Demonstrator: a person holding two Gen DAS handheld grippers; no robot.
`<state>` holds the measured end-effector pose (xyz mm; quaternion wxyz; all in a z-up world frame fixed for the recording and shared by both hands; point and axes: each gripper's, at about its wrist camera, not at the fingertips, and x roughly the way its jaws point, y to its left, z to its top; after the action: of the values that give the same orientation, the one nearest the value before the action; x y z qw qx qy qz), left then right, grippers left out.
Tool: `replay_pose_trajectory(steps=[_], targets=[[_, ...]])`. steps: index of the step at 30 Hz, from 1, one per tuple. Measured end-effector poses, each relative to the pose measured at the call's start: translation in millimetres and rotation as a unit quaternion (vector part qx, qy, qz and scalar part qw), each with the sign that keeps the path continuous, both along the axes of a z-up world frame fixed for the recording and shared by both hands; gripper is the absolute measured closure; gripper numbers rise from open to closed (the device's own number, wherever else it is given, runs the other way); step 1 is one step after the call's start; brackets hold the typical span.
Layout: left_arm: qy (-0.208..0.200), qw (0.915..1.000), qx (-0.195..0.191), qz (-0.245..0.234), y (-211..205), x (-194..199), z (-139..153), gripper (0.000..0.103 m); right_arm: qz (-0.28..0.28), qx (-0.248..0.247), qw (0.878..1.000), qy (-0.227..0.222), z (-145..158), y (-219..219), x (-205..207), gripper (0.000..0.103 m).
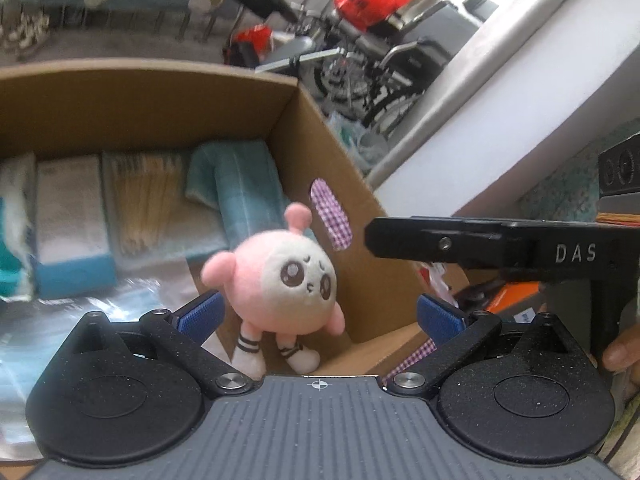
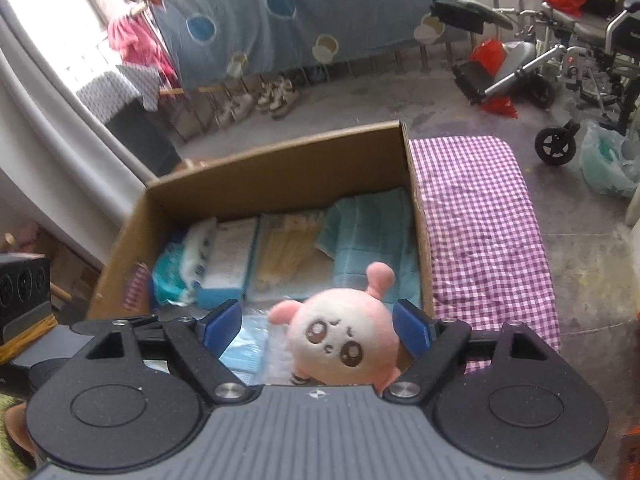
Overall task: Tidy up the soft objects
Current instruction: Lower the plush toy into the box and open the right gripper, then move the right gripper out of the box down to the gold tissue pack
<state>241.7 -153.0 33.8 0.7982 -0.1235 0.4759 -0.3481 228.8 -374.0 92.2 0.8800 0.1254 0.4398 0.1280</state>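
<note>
The round pink-and-cream plush toy with large embroidered eyes (image 2: pixel 344 344) stands upright in the near right corner of the open brown cardboard box (image 2: pixel 276 168), its feet on the box floor and its side close against the right wall. The right gripper (image 2: pixel 318 330) sits directly above and around it: the toy's head lies between the two blue pads, nearer the right-hand pad, and whether that pad touches the plush cannot be told; a clear gap shows on the left. The jaws stand wide and grip nothing. The toy's long axis runs vertically, feet to antenna, roughly across the jaw opening line. The left gripper (image 1: pixel 318 316) also stands open and empty, with the same plush toy (image 1: pixel 280 292) ahead of it and between its pads, clear of both. In the left view the black body of the right-hand tool (image 1: pixel 480 244) reaches in from the right above the box corner. Judged from both views, the right gripper is the nearer. Folded teal cloth (image 2: pixel 372 236) and packaged goods fill the box behind the toy.
</note>
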Motion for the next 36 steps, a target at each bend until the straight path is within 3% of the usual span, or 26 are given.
replay_pose_trajectory(steps=[9,18,25,31,36], targets=[[-0.096,0.9954,-0.003,0.001,32.5,-49.2,48.3,0.000,-0.022,0.050,0.994,-0.090,50.9,-7.5,-66.3,0.010],[-0.153,0.9874,-0.021,-0.033,60.6,-106.4,67.4,0.000,-0.043,0.066,0.986,-0.144,60.6,-9.4,-148.7,0.010],[-0.160,0.9835,-0.023,-0.081,66.3,-144.4,55.9,0.000,-0.085,0.102,0.981,-0.144,27.3,-14.8,-202.7,0.009],[-0.146,0.9827,-0.018,-0.112,51.6,-164.2,27.4,0.000,-0.152,0.145,0.972,-0.104,-24.9,-30.8,-232.0,0.010],[-0.126,0.9817,0.003,-0.142,24.0,-171.6,-3.7,0.002,-0.192,0.166,0.965,-0.061,-63.9,-41.4,-243.4,0.023]])
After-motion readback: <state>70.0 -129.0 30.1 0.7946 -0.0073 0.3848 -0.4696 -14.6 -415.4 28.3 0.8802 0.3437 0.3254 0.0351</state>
